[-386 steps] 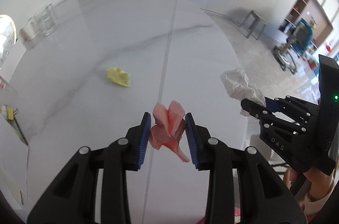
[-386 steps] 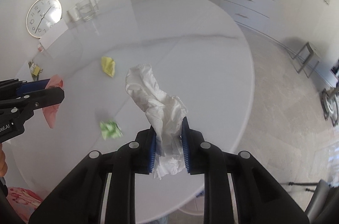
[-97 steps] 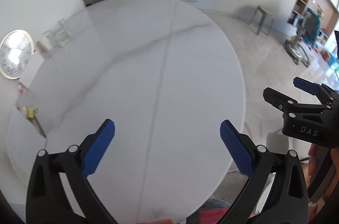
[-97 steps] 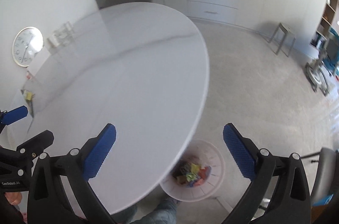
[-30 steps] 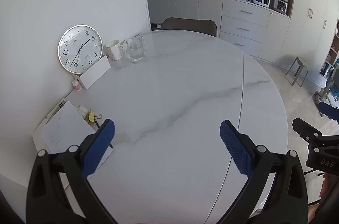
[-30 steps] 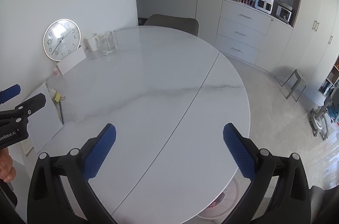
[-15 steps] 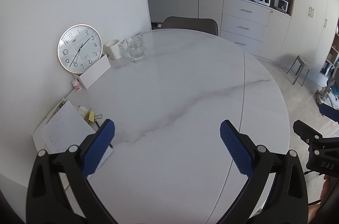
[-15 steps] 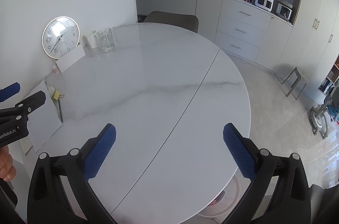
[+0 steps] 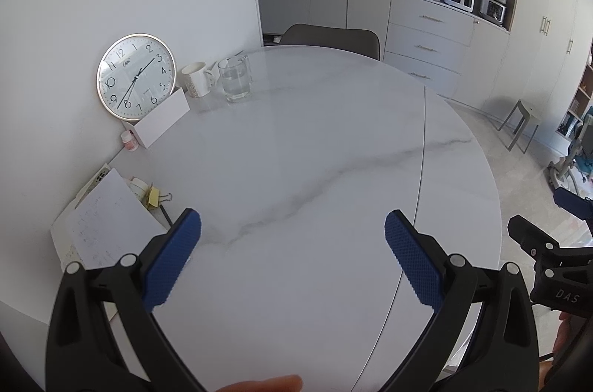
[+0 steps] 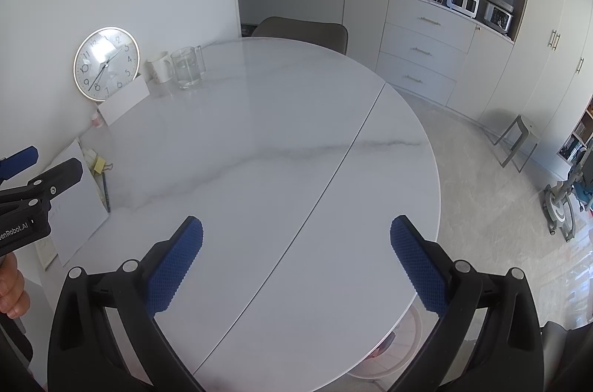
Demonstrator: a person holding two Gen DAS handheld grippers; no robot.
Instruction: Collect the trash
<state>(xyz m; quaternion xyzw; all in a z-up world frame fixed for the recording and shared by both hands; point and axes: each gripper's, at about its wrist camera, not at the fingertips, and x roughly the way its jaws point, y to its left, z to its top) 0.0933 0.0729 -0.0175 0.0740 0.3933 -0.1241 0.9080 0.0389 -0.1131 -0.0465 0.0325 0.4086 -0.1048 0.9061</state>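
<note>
Both grippers mine: left gripper (image 9: 292, 258) and right gripper (image 10: 296, 262) spread wide, ribbed blue pads (image 9: 172, 262), above round marble table (image 9: 315, 151); white bin (image 10: 393, 351) partly hidden below the rim.

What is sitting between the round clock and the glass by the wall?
A white mug stands between the clock and the glass, at the table's back edge; both wrist views show it.

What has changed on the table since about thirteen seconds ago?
Both claws let go: the left claw no longer holds pink paper, nor the right claw white tissue. The yellow and green scraps are gone from the marble table. Clock, mug and glass stayed.
</note>
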